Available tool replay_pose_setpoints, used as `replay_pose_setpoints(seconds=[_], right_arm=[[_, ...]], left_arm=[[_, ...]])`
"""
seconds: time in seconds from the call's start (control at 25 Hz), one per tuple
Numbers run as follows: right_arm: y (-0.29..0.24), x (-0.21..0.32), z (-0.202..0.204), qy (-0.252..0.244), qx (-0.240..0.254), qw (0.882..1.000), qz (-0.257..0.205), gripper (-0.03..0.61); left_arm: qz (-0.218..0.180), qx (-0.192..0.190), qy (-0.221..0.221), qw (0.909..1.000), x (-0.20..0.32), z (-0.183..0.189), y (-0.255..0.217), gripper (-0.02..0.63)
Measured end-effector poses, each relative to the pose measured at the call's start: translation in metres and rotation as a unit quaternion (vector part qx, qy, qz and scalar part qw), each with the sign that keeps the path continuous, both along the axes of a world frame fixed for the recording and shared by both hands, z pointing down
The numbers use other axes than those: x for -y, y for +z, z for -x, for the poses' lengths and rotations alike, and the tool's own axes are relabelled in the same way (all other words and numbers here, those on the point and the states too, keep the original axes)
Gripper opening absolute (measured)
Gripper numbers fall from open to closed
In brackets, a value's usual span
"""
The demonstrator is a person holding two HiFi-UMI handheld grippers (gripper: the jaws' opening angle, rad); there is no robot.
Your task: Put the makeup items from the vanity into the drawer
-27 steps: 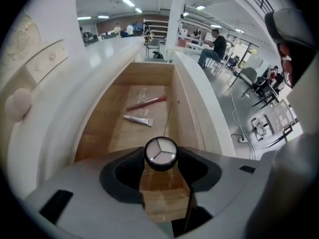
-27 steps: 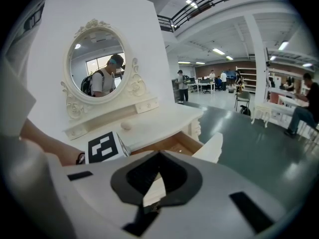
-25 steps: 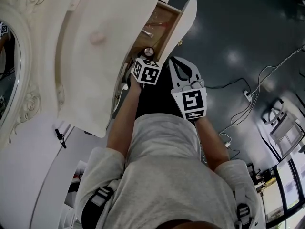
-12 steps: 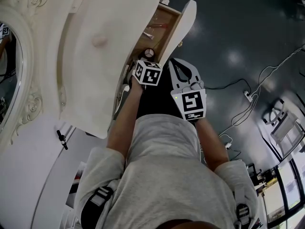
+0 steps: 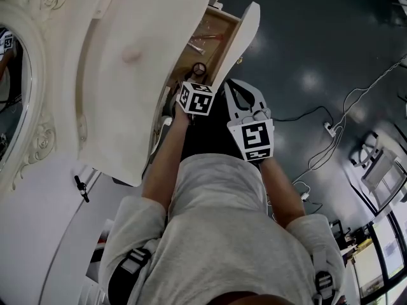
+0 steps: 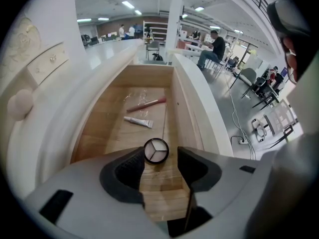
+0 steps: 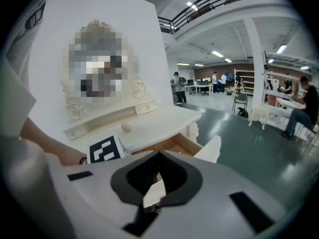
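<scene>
Head view: a person point(image 5: 216, 234) in a grey shirt stands at a white vanity point(image 5: 95, 18), with a gripper in each hand.
Drawer: the drawer point(image 6: 99, 133) is pulled out from under the bench point(image 5: 127, 113). It is wood inside and has a white front.
In the drawer, near end: a round compact point(image 6: 156, 150) lies flat on the wood. Its top is split into three parts.
In the drawer, middle: a small tube point(image 6: 138, 122) lies on its side.
In the drawer, farther back: a pink stick point(image 6: 146, 103) lies just past the small tube and does not touch it. Something clear and shiny lies beyond it, too hard to make out.
Left gripper: the left gripper point(image 6: 160, 164) is held over the near end of the drawer. Its fingers point(image 6: 128, 169) are wide apart and hold nothing. The round compact shows in the gap at their tips, and neither finger touches it.
Right gripper: the right gripper point(image 7: 153, 197) is held beside the drawer front, out over the dark floor point(image 5: 318, 30). Its fingers point(image 7: 184, 180) are closed tip to tip and hold nothing. A bit of the white drawer front shows through the hole between them.
On the bench: one pale round lump point(image 5: 131, 53) sits near the middle.
Mirror: the mirror point(image 5: 9, 94) stands at the back of the vanity.
Floor: thin cables point(image 5: 343, 126) run across it, well away from the drawer.
</scene>
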State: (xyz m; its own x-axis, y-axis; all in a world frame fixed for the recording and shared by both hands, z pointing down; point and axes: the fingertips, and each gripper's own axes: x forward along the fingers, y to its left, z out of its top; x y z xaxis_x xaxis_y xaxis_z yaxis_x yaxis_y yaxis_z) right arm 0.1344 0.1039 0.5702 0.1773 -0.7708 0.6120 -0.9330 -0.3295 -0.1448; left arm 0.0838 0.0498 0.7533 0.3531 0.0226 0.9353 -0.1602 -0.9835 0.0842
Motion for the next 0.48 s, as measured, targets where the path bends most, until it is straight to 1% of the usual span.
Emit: replay_pose_setpoints(seconds=[0.04,0.12,0.36,0.48], right_arm=[[-0.002,-0.001,0.0,0.0,-0.002,1.0,-0.001,0.014],[-0.006,-0.004,-0.003,0.001,-0.007,1.0,-0.002,0.014],[-0.02,-0.011,-0.005,-0.001,-0.019,1.0,-0.011,0.014],[-0.028,-0.01,-0.003,-0.006,-0.025,1.0,-0.018,0.014]], left_arm=[[0.0,-0.005,-0.005,1.0,0.0,0.0,-0.002,0.208],[-0.006,-0.015,-0.016,0.9997,0.001,-0.001,-0.01,0.171],[-0.055,-0.048,-0.038,0.9966,0.007,0.004,-0.041,0.04],[-0.073,-0.068,-0.051,0.9938,0.012,0.006,-0.06,0.012]])
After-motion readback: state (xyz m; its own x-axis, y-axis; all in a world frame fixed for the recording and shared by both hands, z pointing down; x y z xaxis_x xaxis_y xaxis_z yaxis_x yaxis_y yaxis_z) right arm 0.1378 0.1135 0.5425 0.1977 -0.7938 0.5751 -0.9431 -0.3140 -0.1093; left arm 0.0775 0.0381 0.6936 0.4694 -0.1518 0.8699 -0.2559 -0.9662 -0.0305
